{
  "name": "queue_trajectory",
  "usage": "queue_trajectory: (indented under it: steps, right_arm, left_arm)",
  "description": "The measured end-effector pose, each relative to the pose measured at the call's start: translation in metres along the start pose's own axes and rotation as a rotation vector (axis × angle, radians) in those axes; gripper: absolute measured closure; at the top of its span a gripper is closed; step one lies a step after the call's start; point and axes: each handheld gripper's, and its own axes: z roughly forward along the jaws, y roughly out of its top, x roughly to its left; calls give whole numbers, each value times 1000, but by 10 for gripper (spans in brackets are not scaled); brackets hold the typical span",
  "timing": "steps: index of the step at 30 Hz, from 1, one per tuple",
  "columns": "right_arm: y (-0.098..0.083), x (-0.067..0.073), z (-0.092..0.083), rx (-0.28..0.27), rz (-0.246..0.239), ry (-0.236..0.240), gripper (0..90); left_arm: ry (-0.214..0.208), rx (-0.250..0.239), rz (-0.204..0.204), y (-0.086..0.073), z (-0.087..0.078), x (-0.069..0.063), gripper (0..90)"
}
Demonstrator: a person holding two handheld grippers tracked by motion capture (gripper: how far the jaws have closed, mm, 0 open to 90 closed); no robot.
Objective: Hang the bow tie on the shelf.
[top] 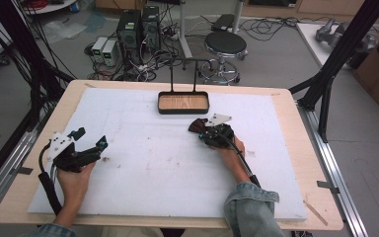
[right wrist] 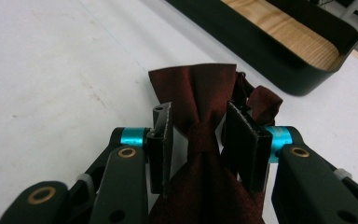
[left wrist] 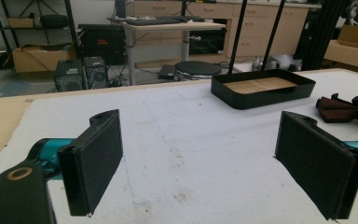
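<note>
Dark red bow tie [right wrist: 205, 107] gripped at its knot, just short of the black tray [top: 183, 102].

The right gripper [right wrist: 200, 135] has its jaws clenched on the bow tie above the white mat [top: 153, 158] on the bench; the left gripper [left wrist: 214, 158] rests well apart, jaws spread wide and empty.

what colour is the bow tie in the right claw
Dark red, a maroon with a slight sheen. The bow tie shows best in the right gripper view, between the right claw's jaws.
</note>
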Motion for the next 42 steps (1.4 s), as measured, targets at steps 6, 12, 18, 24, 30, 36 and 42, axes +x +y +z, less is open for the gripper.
queue_trajectory:
  steps: [6,12,18,24,30,36,42]
  right_arm:
    - [-1,1,2,23,-4,-13,705]
    - [1,1,-2,23,-11,-23,756]
    - [10,-1,-21,-45,4,-45,760]
    - [20,-7,-40,-108,15,-64,763]
    - [33,-8,-54,-139,6,-76,763]
    - [48,-8,-65,-179,-9,-81,763]
    - [59,-12,-72,-205,3,-91,763]
  left_arm:
    - [0,0,-1,0,0,0,152]
    - [0,1,-1,0,0,0,153]
    - [2,0,-1,0,0,0,152]
    - [2,0,-1,0,0,0,152]
    - [3,-1,-1,0,0,0,152]
    - [2,2,0,0,0,0,152]
    - [2,1,0,0,0,0,152]
